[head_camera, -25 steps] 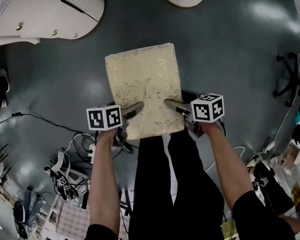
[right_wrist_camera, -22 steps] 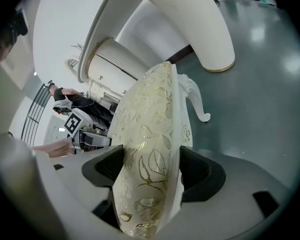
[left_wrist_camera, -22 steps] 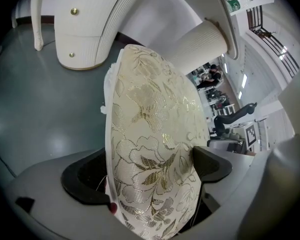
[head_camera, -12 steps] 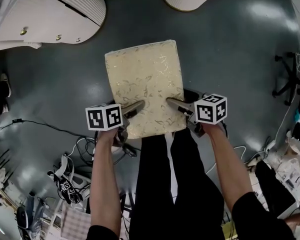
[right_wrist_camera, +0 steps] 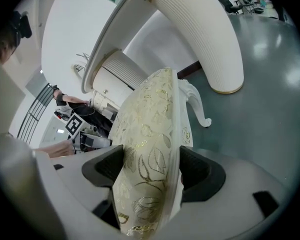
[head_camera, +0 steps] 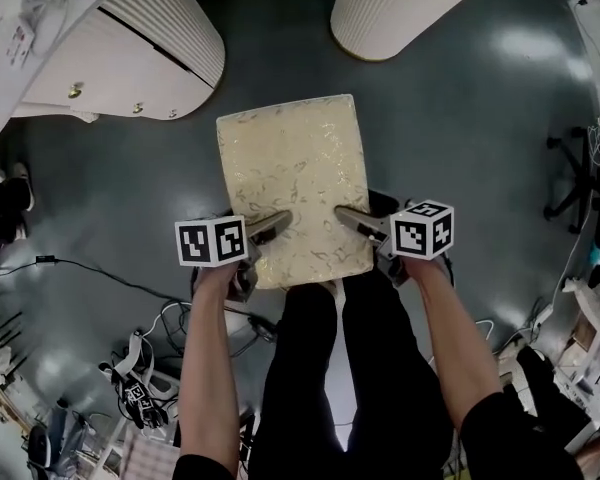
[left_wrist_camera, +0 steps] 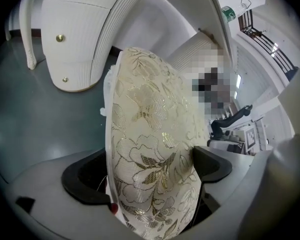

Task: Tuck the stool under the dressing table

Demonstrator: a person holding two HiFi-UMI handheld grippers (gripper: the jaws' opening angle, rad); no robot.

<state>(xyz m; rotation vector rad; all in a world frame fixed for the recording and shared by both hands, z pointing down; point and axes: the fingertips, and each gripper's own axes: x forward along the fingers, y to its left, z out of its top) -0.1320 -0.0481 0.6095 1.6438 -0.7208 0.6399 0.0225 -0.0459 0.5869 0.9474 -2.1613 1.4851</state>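
The stool [head_camera: 295, 183] is clamped by its padded seat between the jaws of the left gripper [head_camera: 270, 223] and of the right gripper [head_camera: 352, 217]; the dressing table [head_camera: 130, 58] stands just ahead of both; the stool should be pushed straight and level into the gap beneath it

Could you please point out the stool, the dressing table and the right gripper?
stool [head_camera: 295, 178]: head view, centre of its patterned seat.
dressing table [head_camera: 175, 20]: head view, its ribbed white side.
right gripper [right_wrist_camera: 151, 170]: right gripper view, between its jaws, shut on the seat.
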